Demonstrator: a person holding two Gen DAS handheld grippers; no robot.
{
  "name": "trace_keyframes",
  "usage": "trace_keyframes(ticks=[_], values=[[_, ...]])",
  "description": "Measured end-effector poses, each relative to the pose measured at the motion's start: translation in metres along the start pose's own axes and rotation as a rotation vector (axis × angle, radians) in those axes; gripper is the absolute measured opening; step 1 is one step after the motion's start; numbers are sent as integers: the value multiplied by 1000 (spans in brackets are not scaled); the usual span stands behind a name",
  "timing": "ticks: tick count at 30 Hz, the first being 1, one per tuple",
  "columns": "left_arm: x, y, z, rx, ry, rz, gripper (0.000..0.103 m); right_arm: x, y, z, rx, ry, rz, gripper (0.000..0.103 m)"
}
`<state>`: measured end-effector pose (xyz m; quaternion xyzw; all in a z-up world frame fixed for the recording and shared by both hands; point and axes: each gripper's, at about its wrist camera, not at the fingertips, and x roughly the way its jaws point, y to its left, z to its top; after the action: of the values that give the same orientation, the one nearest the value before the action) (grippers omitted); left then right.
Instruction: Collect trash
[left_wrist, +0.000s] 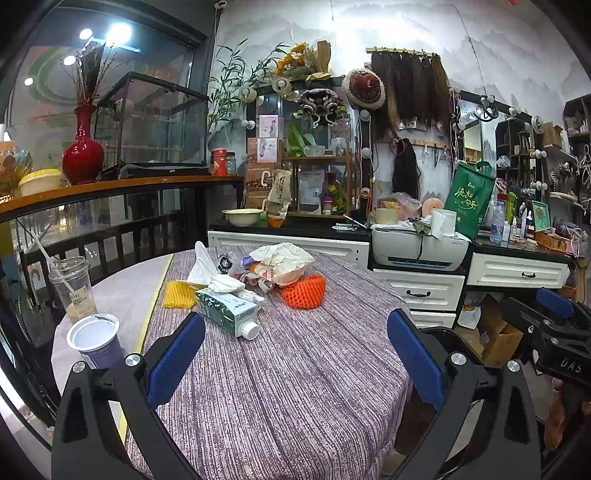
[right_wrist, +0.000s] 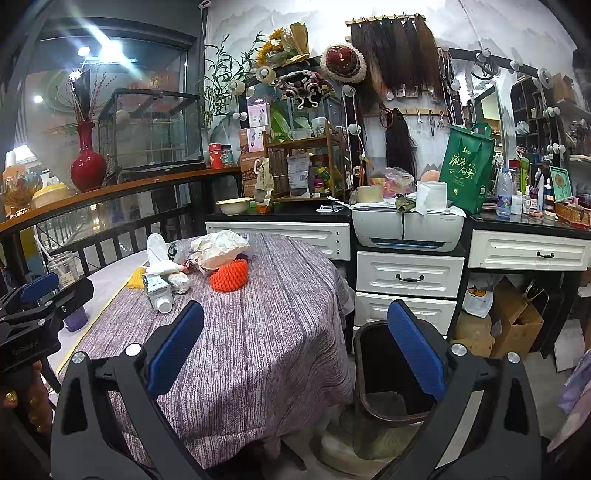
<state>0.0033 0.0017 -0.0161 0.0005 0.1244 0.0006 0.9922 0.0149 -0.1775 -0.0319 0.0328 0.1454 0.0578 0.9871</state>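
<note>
From where I stand, the trash sits heaped mid-table: milk carton (left_wrist: 226, 312), orange foam net (left_wrist: 305, 291), crumpled paper bag (left_wrist: 282, 260). Best to take the carton first, since it lies nearest, squeezing across its body. The left gripper (left_wrist: 295, 363) hovers level, spread wide and empty. The right gripper (right_wrist: 295, 363) is likewise wide and empty, above the dark bin (right_wrist: 373, 373) beside the table.

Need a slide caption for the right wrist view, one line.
Open right gripper hovers over the cloth-covered table, with the trash pile ahead and a dark bin on the floor beside it.
</note>
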Motion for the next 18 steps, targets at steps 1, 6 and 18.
trace_keyframes(ticks=[1,6,18], values=[[2,-2,-4,1,2,0,98,-1,0,0,0,-1,0,98],[3,-2,-9,0,4,1,98,-1,0,-1,0,1,1,98],[4,-4,-12,1,9,0,98,0,2,-2,-2,5,2,98]])
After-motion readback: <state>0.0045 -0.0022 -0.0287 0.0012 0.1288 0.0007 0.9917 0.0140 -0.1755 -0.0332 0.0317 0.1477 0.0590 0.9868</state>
